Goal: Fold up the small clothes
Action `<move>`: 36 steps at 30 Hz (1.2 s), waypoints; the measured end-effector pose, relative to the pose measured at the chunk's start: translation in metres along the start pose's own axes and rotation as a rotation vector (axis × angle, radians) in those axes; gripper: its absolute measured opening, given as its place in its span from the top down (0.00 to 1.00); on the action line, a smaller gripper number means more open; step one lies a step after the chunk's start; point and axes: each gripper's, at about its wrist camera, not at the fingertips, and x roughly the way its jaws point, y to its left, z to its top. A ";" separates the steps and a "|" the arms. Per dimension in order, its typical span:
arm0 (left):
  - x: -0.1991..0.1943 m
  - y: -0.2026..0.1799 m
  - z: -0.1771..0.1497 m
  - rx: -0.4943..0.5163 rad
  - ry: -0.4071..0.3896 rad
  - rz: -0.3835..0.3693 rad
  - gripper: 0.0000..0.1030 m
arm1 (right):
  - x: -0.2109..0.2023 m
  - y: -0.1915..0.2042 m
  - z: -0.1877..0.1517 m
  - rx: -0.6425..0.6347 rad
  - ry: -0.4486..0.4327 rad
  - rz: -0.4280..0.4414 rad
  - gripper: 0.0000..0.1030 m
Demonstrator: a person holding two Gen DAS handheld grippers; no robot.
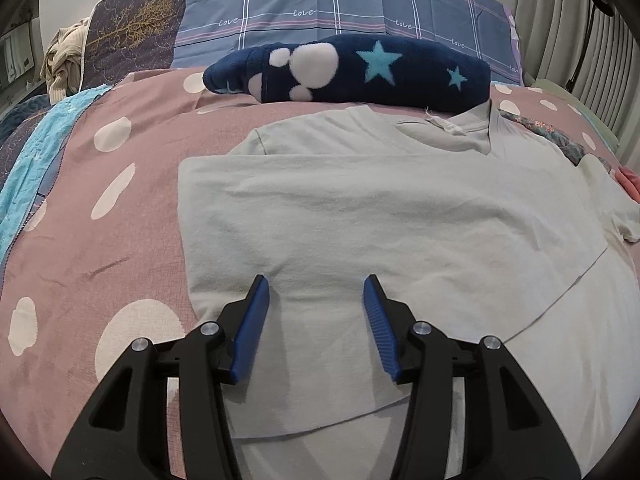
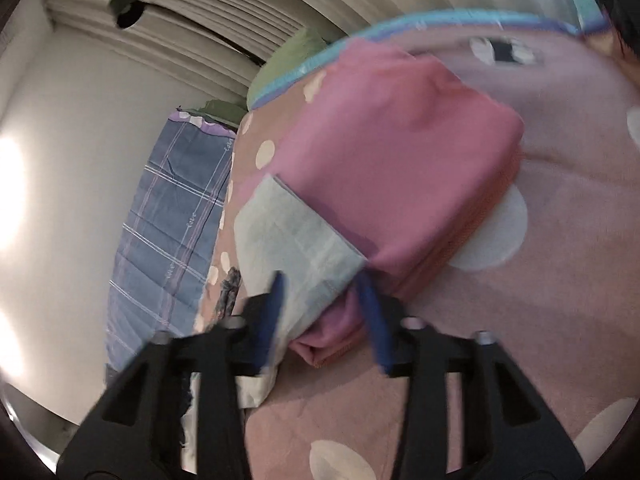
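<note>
T-shirt, pale grey, lies partly folded on a pink polka-dot bedspread. Left gripper hovers over its near edge, jaws released, nothing between them. Beyond lie a navy star blanket and plaid pillow. The blurred right view alone shows a folded pink garment; right gripper straddles a pale sleeve, grip uncertain.

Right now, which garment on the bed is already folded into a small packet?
The pink garment, a compact folded block. The pale grey T-shirt is only partly folded and lies spread wide.
</note>
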 end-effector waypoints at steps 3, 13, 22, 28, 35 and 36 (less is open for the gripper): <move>-0.002 0.000 0.001 -0.003 0.003 0.001 0.50 | 0.002 0.021 -0.002 -0.055 -0.035 -0.063 0.92; -0.037 -0.020 0.027 -0.122 -0.097 -0.252 0.46 | 0.000 0.181 -0.100 -0.400 0.045 0.276 0.95; -0.026 -0.025 0.012 -0.263 -0.018 -0.499 0.41 | 0.053 0.286 -0.385 -0.904 0.628 0.549 0.95; -0.012 -0.040 0.014 -0.324 0.059 -0.644 0.37 | 0.073 0.259 -0.418 -0.923 0.761 0.472 0.95; 0.015 -0.083 0.038 -0.315 0.160 -0.674 0.37 | 0.059 0.260 -0.423 -0.980 0.727 0.482 0.95; 0.019 -0.090 0.042 -0.311 0.172 -0.672 0.37 | 0.059 0.261 -0.425 -0.990 0.725 0.480 0.95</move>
